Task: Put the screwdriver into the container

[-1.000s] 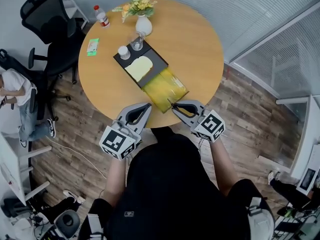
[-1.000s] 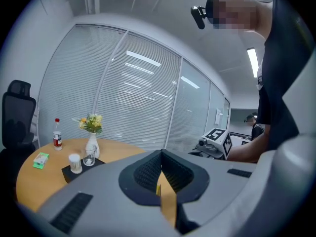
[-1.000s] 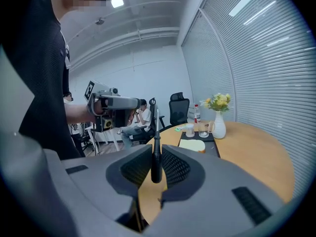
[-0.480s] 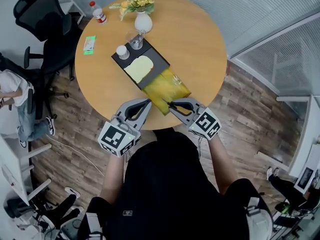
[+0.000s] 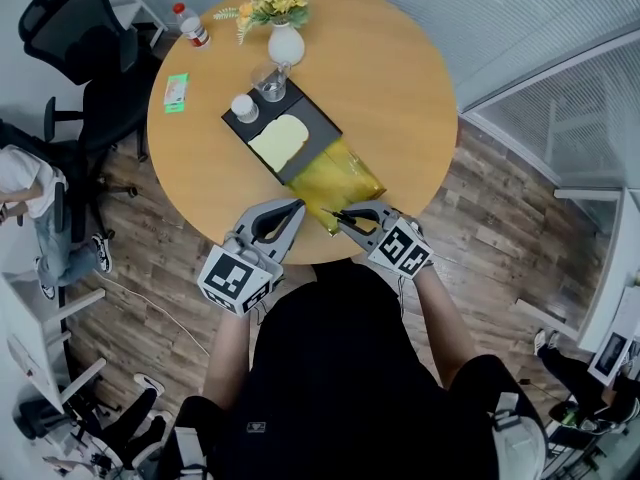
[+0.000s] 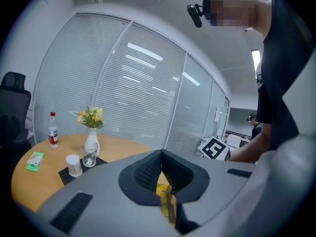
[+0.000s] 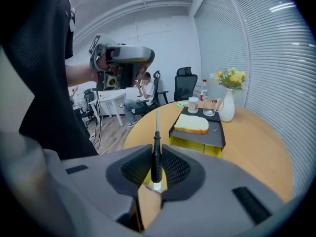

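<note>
My right gripper (image 5: 352,218) (image 7: 156,154) is shut on a screwdriver (image 5: 338,213) (image 7: 156,149) with a black handle; its metal shaft sticks out past the jaws. It hovers over the near table edge, at the near end of the translucent yellow container (image 5: 340,180) (image 7: 195,146). The container's far end lies under a black tray (image 5: 312,118) (image 7: 213,135) that carries a slice of bread (image 5: 277,138). My left gripper (image 5: 298,206) (image 6: 161,153) is shut on nothing, just left of the container at the table edge.
On the round wooden table (image 5: 390,78) stand a white vase of flowers (image 5: 286,43), a glass (image 5: 272,85), a white cup (image 5: 241,107), a water bottle (image 5: 190,25) and a green packet (image 5: 176,92). A black office chair (image 5: 80,38) and a seated person (image 5: 20,178) are at the left.
My right gripper has shifted slightly left with the screwdriver, closer to the container's near end. The left gripper has hardly moved.
</note>
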Available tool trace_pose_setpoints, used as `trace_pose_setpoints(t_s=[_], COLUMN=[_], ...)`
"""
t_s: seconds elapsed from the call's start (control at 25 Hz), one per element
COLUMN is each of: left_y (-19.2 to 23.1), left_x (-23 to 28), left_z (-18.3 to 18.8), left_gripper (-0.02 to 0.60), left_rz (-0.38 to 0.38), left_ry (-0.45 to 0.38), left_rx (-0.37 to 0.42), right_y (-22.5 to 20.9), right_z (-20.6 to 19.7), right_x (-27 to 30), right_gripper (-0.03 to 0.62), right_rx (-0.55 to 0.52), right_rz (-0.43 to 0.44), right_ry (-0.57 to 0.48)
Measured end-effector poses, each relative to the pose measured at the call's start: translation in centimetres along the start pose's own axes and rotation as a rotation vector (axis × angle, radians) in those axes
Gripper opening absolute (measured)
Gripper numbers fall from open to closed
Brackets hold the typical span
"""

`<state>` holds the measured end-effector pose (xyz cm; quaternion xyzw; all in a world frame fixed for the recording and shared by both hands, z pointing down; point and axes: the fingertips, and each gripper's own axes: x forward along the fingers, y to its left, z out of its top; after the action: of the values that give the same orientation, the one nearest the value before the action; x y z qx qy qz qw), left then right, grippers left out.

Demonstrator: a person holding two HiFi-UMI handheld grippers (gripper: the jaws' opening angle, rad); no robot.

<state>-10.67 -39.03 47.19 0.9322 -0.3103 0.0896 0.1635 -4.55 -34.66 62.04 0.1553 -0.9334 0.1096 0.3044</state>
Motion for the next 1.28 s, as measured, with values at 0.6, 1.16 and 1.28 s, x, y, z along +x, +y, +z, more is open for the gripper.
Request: trace_pose_setpoints(t_s=[0.6,1.16,1.28], left_y=[2.1,3.7,4.0], left_x=[1.3,2.0,2.3], left_z=[-1.3,-2.1,-2.4], left_gripper=[0.005,0.005,0.005], left_rz=[-0.010,-0.020,-0.025], left_ry=[0.032,0.065,0.073], left_rx=[-0.032,-0.043,-0.045], right_y=[-2.2,-3.9,-4.0], right_z=[-3.4,-7.3,-8.4], right_x=[3.4,6.9,7.7], right_gripper=[0.052,0.052,0.052], right_rx=[0.026,-0.082,-0.093], right_rz=[0.008,0.009,0.021], right_ry=[0.130,0.317,0.363])
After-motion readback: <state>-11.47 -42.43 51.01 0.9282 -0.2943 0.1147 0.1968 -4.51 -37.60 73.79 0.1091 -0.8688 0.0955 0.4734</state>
